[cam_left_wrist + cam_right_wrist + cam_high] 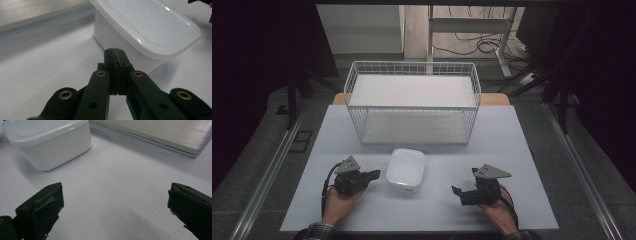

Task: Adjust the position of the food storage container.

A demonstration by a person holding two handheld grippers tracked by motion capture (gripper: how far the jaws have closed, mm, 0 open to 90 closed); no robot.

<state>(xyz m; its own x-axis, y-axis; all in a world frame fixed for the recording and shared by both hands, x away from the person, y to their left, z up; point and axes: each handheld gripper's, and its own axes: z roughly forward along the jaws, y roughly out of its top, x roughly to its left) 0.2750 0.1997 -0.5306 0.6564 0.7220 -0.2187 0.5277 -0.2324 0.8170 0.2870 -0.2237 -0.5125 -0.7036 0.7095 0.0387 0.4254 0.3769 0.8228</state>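
A pale grey worktop [512, 150] sits in a dim room, with cables trailing on the floor beyond it and a white wire basket [413, 102] standing at its far side. Nearer me, just in front of the basket, rests the lidded white plastic box with rounded corners [406, 170], flat on the worktop.

My left claw [373, 174] is pressed together with nothing between its jaws, its tip pointing at the box's left wall and close beside it; the left gripper view shows the wall [117, 40] right ahead. My right claw [457, 191] is spread wide and empty, well apart from the box on its other side.

I judge the step is taking hold of the box. To do it well, I would open the left claw before closing in, bring both in level from opposite sides, and catch it under the lid's rim so it doesn't skid or tip.
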